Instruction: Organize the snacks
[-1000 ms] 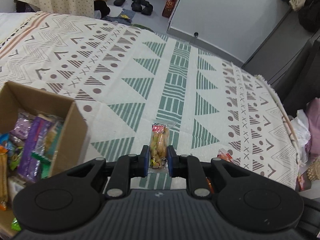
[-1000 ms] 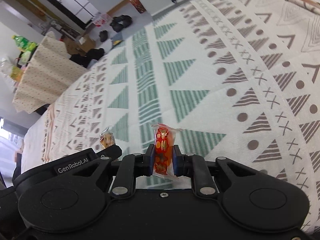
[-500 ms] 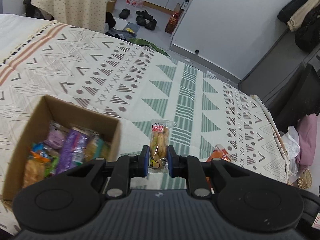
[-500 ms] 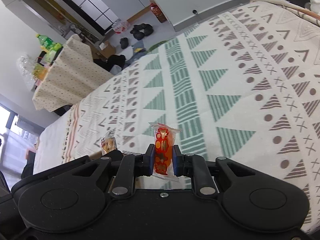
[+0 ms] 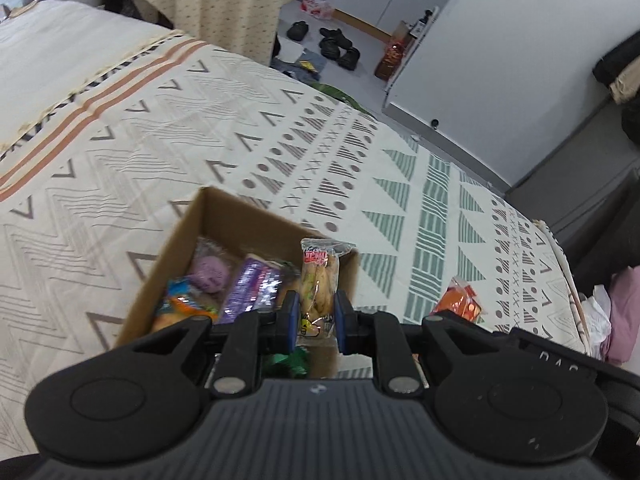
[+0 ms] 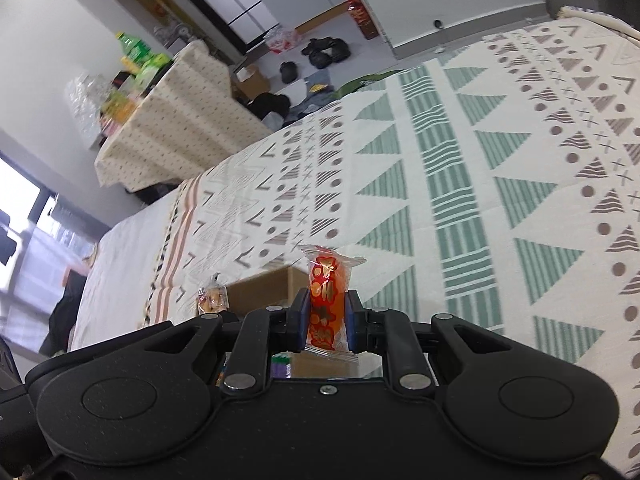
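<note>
1. The left tongs (image 5: 316, 322) are clamped on a clear-wrapped yellowish snack packet (image 5: 319, 280), which stands upright between the blue pads, just right of centre in the lower half of the left wrist view.
2. Right behind and below that packet sits an open cardboard box (image 5: 176, 248) on the bed's patterned blanket (image 5: 200, 136). It already holds several wrapped snacks: a purple round one (image 5: 210, 273), a shiny purple bar (image 5: 256, 284) and a blue-and-orange packet (image 5: 180, 300).
3. The right tongs (image 6: 327, 320) are closed on a red-and-orange snack packet (image 6: 326, 300), also upright, low in the middle of the right wrist view.
4. In that view the box's brown rim shows just behind the tongs, and the left tongs' yellowish packet peeks up at lower left. From the left wrist view the red packet shows at lower right, beside the box.
5. The bed itself seems free of loose snacks in what I can see, though the black tong bodies hide the nearest stretch.
6. Step in hand, as I judge it: both packets are being carried to the box, the left one apparently over its right end, the right one close beside it.
7. The next move calls for bringing each packet squarely over the open top, clear of the right wall, then parting the pads so it drops among the others.
8. The left packet looks nearer to release. The right one needs shifting further toward the box, with the two tools kept from bumping.
</note>
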Demonstrator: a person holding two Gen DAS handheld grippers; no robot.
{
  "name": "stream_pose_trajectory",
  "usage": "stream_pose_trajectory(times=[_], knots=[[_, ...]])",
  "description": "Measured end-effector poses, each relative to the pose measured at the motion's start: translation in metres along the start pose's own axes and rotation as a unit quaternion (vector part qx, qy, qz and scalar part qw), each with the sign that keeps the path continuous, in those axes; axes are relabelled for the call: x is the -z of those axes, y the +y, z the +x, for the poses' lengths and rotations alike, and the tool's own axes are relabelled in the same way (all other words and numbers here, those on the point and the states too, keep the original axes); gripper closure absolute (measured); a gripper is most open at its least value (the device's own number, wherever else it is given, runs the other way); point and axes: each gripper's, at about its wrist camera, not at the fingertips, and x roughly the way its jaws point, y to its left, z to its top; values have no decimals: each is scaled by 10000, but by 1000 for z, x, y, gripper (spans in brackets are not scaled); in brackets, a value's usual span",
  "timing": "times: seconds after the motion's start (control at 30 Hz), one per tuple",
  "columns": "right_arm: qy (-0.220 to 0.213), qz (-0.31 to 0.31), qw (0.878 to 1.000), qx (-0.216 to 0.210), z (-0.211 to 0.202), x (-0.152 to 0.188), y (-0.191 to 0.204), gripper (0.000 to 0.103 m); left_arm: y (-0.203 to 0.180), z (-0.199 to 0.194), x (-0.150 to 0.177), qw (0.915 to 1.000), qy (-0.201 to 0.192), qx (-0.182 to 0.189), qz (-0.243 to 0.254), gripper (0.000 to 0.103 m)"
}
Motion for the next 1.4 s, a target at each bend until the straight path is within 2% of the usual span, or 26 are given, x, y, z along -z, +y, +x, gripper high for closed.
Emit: stream_pose_trajectory(times=[0.27, 0.4, 0.6, 0.73, 0.83, 0.93, 1.1, 1.4], knots=[[112, -215, 9995, -213, 8, 14, 35, 85, 33, -6, 4, 9994, 199, 2, -296, 85], [196, -282, 9990, -282, 12, 23, 47, 85, 43, -9, 5, 9990, 243, -75, -355, 80], [369, -357, 9978, -429, 11, 32, 61, 81, 54, -20, 6, 9983, 182, -238, -492, 67], [382, -322, 9979, -404, 6, 35, 64, 75, 56, -29, 7, 9984, 88, -317, -468, 47], [347, -343, 9982, -343, 1, 38, 65, 75, 55, -37, 9, 9985, -2, -374, -404, 34], [304, -339, 9985, -317, -5, 42, 65, 73, 53, -44, 12, 9985, -91, -423, -326, 25], [224, -345, 9989, -243, -17, 49, 61, 69, 51, -56, 22, 9988, -144, -414, -196, 18], [-77, -320, 9994, -119, -52, 64, 42, 48, 37, -80, 43, 9984, -304, -377, 285, 12]])
